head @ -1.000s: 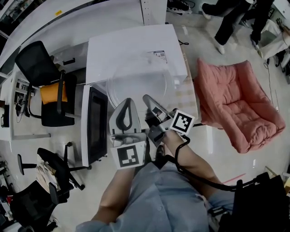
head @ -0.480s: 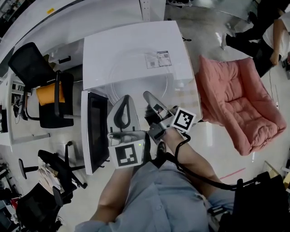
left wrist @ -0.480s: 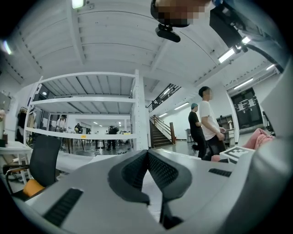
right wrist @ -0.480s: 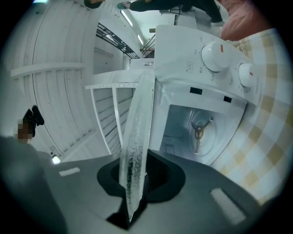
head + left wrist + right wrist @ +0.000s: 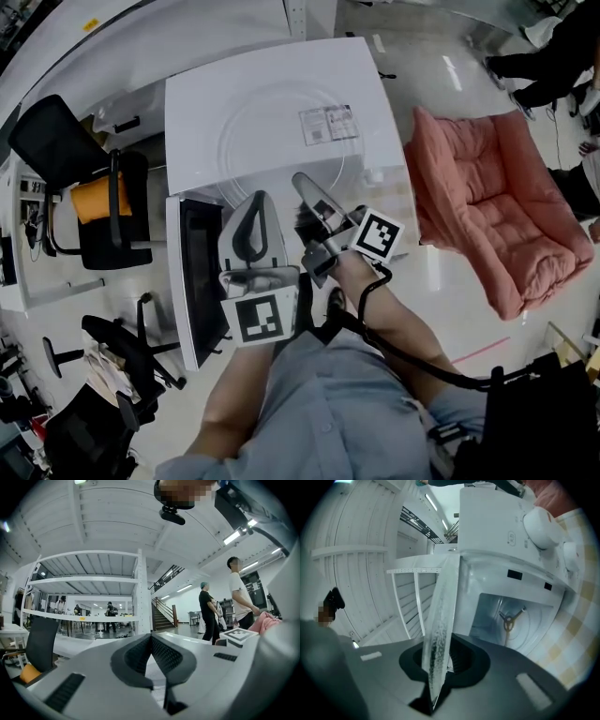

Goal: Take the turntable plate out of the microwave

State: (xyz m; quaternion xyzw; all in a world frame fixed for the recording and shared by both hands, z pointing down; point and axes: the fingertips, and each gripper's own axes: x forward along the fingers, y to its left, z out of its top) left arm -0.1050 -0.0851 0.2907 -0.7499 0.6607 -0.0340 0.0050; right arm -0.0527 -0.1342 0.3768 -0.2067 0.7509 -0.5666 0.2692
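Note:
The clear glass turntable plate [image 5: 281, 141] hangs flat above the white microwave [image 5: 202, 103], which shows through it. My right gripper [image 5: 302, 183] has the plate's near rim between its pads. Its jaws are opening a little, but the pads still press on the glass. In the right gripper view the plate [image 5: 440, 616] stands edge-on between the right gripper's [image 5: 440, 660] pads. Behind it lies the open, lit oven cavity [image 5: 520, 630] with its roller hub [image 5: 509, 619]. My left gripper [image 5: 258, 202] is shut and holds nothing, just left of the right one; its pads [image 5: 161, 656] meet at the tip.
The microwave door [image 5: 192, 272] hangs open toward me at the left. A pink cushion seat [image 5: 487, 206] lies on the floor at the right. A black office chair with an orange cushion [image 5: 98, 187] stands at the left. People [image 5: 553, 56] walk at the upper right.
The plate, still in the right gripper, now sits higher in the view over the microwave's top. Both grippers shifted slightly together. The people at the upper right have moved.

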